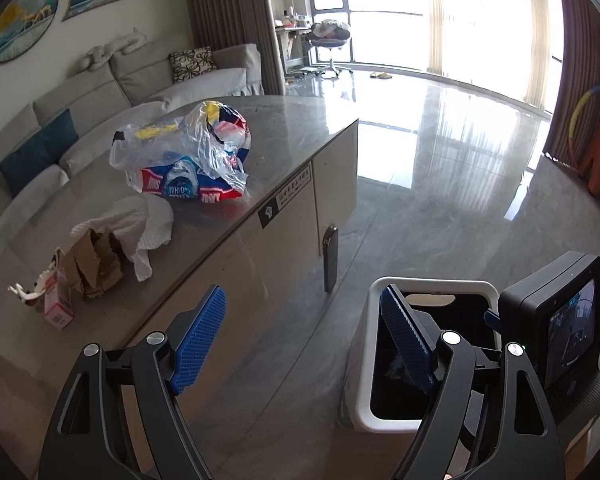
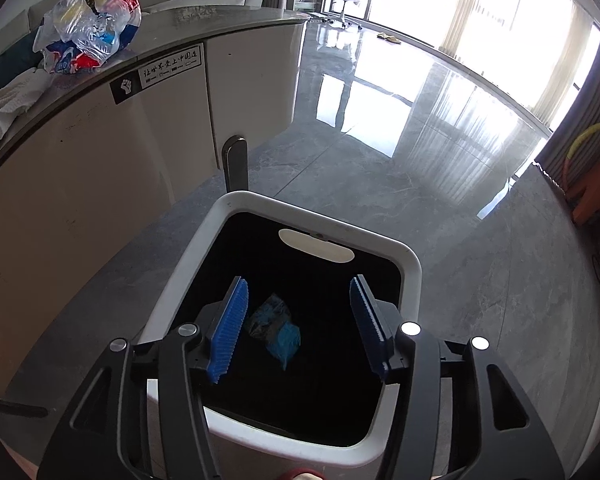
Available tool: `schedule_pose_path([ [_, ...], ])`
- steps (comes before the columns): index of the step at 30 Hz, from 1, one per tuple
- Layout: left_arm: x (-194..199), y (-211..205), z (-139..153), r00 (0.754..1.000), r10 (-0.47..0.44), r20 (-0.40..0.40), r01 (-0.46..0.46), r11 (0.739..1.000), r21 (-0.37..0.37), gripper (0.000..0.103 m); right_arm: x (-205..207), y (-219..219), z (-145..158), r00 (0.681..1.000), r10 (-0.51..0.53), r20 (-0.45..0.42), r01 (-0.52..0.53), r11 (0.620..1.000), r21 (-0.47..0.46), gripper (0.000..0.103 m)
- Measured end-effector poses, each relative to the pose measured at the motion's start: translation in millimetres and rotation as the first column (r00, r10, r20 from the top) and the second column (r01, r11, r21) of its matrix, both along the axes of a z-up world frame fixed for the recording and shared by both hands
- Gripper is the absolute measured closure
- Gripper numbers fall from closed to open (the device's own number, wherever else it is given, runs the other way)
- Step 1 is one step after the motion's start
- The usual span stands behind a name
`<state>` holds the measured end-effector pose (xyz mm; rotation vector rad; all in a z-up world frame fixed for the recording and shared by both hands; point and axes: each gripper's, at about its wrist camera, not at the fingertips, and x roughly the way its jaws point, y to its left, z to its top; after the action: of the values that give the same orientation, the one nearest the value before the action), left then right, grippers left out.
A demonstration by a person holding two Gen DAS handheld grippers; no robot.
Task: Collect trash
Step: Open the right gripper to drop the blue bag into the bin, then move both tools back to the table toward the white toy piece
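Below the parted right tongs (image 2: 298,328), a blue wrapper (image 2: 278,330) lies inside the bin (image 2: 410,258).

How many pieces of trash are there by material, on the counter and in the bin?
Plastic: 2, the clear plastic bag of wrappers on the counter and the crumpled blue plastic wrapper in the white bin
Paper towel, white: 1
Cardboard, torn brown: 1
Carton, small pink: 1
Total: 5

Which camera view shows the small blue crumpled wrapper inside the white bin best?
The right wrist view: the small blue crumpled wrapper lies unobstructed in the white bin. In the left wrist view a blue finger pad mostly hides it.
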<state>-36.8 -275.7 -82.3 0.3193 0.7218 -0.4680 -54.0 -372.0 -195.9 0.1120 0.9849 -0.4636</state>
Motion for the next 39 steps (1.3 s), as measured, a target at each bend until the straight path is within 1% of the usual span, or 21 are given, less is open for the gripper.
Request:
schedule_pose_path([
  [2, -0.1, 1.5, -0.1, 1.000, 0.001, -0.002, -0.001, 1.000, -0.003, 0.023, -0.3, -0.2, -2.1, 1.000, -0.005, -0.011, 0.005, 1.000, 0.003, 0.042],
  [5, 0.2, 3.0, 0.1, 1.000, 0.002, 0.001, -0.002, 1.000, -0.001, 0.023, -2.4, 0.0, -2.1, 1.000, -0.011, -0.009, 0.011, 1.000, 0.002, 0.042],
  [8, 1.7, 5.5, 3.3, 1.000, 0.010, 0.003, -0.010, 1.000, -0.012, 0.023, -6.8, 1.6, 6.9, 1.000, -0.013, 0.015, 0.013, 1.000, -0.005, 0.041],
  [9, 2.2, 6.3, 4.9, 1.000, 0.010, 0.003, -0.010, 1.000, -0.017, 0.023, -8.4, 2.8, 12.3, 1.000, -0.013, 0.027, 0.013, 1.000, -0.012, 0.039],
  [12, 2.5, 11.2, 10.6, 1.000, 0.022, 0.012, -0.021, 0.999, -0.037, 0.022, -12.7, 9.8, 37.0, 0.997, -0.001, 0.081, 0.005, 0.999, -0.044, 0.033],
  [13, 3.2, 13.7, 12.4, 0.999, 0.027, 0.018, -0.026, 0.999, -0.040, 0.020, -14.2, 12.7, 47.2, 0.995, 0.003, 0.103, 0.003, 0.998, -0.059, 0.032],
  [14, 4.2, 16.5, 14.1, 0.999, 0.034, 0.026, -0.033, 0.999, -0.042, 0.018, -15.6, 15.6, 58.1, 0.992, 0.006, 0.124, 0.003, 0.997, -0.077, 0.028],
  [18, 11.3, 35.4, 20.8, 0.997, 0.072, 0.040, -0.070, 0.996, -0.058, 0.018, -17.9, 32.4, 95.3, 0.979, 0.049, 0.199, -0.015, 0.985, -0.171, 0.013],
  [19, 13.9, 40.5, 22.6, 0.996, 0.082, 0.041, -0.080, 0.995, -0.062, 0.017, -17.9, 36.4, 103.6, 0.976, 0.062, 0.210, -0.020, 0.981, -0.195, 0.011],
  [21, 18.9, 51.7, 26.3, 0.993, 0.107, 0.045, -0.104, 0.992, -0.073, 0.014, -18.7, 46.0, 117.1, 0.968, 0.082, 0.237, -0.024, 0.972, -0.235, 0.004],
  [23, 23.1, 63.2, 30.5, 0.989, 0.137, 0.051, -0.133, 0.987, -0.087, 0.011, -17.7, 55.4, 127.2, 0.962, 0.104, 0.254, -0.036, 0.965, -0.261, 0.004],
  [25, 27.0, 75.5, 34.3, 0.985, 0.163, 0.052, -0.157, 0.982, -0.103, 0.010, -14.1, 63.0, 135.5, 0.957, 0.126, 0.262, -0.055, 0.963, -0.265, 0.004],
  [30, 38.2, 103.7, 38.8, 0.973, 0.226, 0.056, -0.219, 0.969, -0.116, 0.008, -6.2, 85.7, 148.0, 0.938, 0.181, 0.295, -0.099, 0.957, -0.273, 0.004],
  [35, 48.1, 132.4, 40.7, 0.960, 0.275, 0.057, -0.267, 0.956, -0.124, 0.006, 9.4, 109.7, 153.1, 0.925, 0.231, 0.302, -0.149, 0.950, -0.273, 0.004],
  [39, 56.0, 159.8, 42.5, 0.951, 0.305, 0.041, -0.296, 0.944, -0.148, 0.003, 21.9, 131.2, 154.5, 0.909, 0.276, 0.311, -0.192, 0.942, -0.276, 0.004],
])
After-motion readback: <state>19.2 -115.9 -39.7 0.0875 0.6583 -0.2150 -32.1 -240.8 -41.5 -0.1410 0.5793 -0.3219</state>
